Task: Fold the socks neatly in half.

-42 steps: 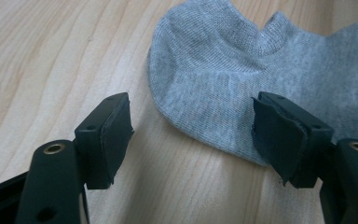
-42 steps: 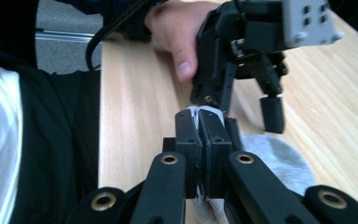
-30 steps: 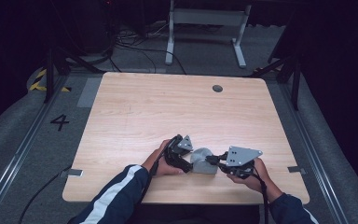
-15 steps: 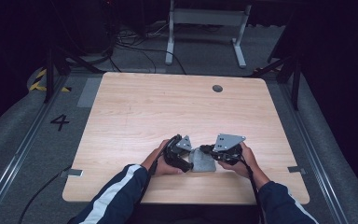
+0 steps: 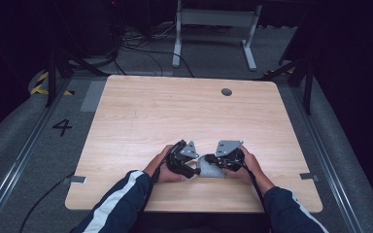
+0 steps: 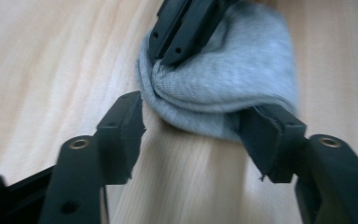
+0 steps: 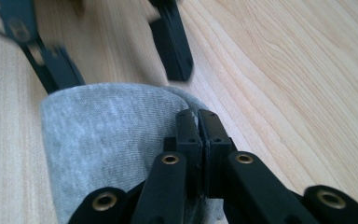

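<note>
Near edge of the wooden surface (image 5: pixel 141 116), seen from the high view: I have both hands close together with a small grey knitted cloth (image 5: pixel 209 167) lying between them. The cloth looks like a folded sock, bunched into a soft roll, and it rests flat on the surface just in front of me.

My right tool (image 7: pixel 198 122) has its jaws pressed fully together, pinching a fold at the cloth's edge; in the left gripper view the same closed pair comes down onto the top of the cloth (image 6: pixel 223 74).

My left tool (image 6: pixel 191 126) stands about half open and its jaws have just been closing. The cloth's rounded end sits between them. One pad touches or nearly touches the fabric, the other stands just beside it, and I see no squeeze on the cloth.

In the right gripper view the left tool's two jaws stand on the far side of the cloth (image 7: pixel 107 140), one at each corner.
</note>
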Motion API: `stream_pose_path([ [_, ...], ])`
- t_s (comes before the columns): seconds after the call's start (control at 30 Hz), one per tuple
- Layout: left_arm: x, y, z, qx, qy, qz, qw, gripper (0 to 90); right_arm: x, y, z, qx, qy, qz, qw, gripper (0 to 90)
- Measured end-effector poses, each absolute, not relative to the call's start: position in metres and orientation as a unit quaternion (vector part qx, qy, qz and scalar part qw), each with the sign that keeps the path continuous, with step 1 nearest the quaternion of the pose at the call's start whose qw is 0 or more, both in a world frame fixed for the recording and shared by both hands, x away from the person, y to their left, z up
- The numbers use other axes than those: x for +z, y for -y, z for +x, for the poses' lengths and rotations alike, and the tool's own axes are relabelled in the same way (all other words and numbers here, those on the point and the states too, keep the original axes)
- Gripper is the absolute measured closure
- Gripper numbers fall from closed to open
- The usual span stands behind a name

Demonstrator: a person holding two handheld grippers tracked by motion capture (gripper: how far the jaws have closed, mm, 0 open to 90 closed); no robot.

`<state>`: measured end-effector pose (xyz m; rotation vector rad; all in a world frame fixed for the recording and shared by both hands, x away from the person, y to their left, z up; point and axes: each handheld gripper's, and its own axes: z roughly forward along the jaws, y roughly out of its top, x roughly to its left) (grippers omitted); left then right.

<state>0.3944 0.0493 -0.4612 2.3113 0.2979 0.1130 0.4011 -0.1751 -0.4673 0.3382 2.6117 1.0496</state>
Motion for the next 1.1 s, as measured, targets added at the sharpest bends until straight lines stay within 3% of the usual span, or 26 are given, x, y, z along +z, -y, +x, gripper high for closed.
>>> stream_pose_path([
  [0.2,-0.442,-0.052,0.373,0.026,-0.080,0.895,0.438,52.0,-0.468,0.174,0.402,0.363,-0.911,0.123,0.151,88.4],
  [0.4,-0.453,-0.016,0.362,0.014,-0.026,0.915,0.402,54.6,-0.462,0.172,0.398,0.368,-0.907,0.112,0.173,88.5],
  [0.57,-0.467,-0.014,0.370,0.008,-0.047,0.922,0.385,56.2,-0.446,0.175,0.396,0.385,-0.896,0.108,0.196,88.5],
  [0.93,-0.477,-0.024,0.383,0.006,-0.070,0.919,0.388,59.3,-0.468,0.176,0.417,0.359,-0.903,0.139,0.191,87.8],
  [1.0,-0.477,-0.024,0.384,0.009,-0.070,0.918,0.389,60.1,-0.470,0.178,0.419,0.369,-0.898,0.154,0.183,86.3],
  [1.07,-0.477,-0.024,0.384,0.009,-0.070,0.918,0.390,60.4,-0.465,0.181,0.417,0.378,-0.890,0.163,0.195,77.4],
  [1.1,-0.477,-0.024,0.384,0.010,-0.069,0.919,0.389,60.4,-0.465,0.181,0.417,0.378,-0.890,0.163,0.195,77.4],
])
